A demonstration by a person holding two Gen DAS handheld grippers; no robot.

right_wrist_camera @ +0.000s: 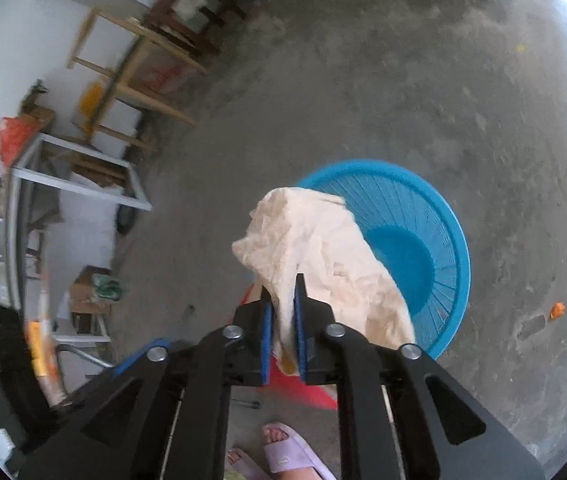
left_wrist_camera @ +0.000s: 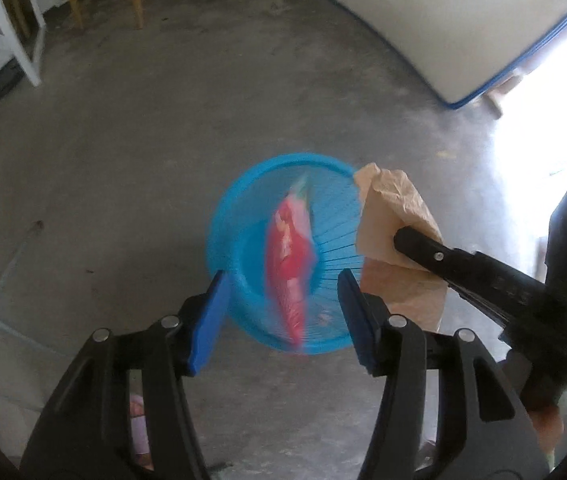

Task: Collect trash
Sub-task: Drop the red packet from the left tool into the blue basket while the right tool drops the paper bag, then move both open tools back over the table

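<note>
Over a bare concrete floor (left_wrist_camera: 123,140), the left gripper (left_wrist_camera: 283,312) is hanging with its blue pads spread wide and touching nothing, while a red wrapper (left_wrist_camera: 289,264), blurred, is dropping between them toward the blue slatted basket (left_wrist_camera: 223,216) below. Just beside it, the right gripper (right_wrist_camera: 283,328) is pinching a crumpled tan paper bag (right_wrist_camera: 323,248) almost fully closed on one thin fold, the bulk of the bag sagging over the basket's near rim. The wrapper is looking tall and tilted, so it may be catching the rim and tipping out onto the floor. The bag is hanging half outside the basket's mouth, so letting go here is risking a slide down the outer wall. The two tools are crowding close over one opening and may be knocking together. A person's sandalled foot (right_wrist_camera: 283,452) is standing near the basket, and a small orange scrap (right_wrist_camera: 558,310) is lying well apart on the floor, uncollected
</note>
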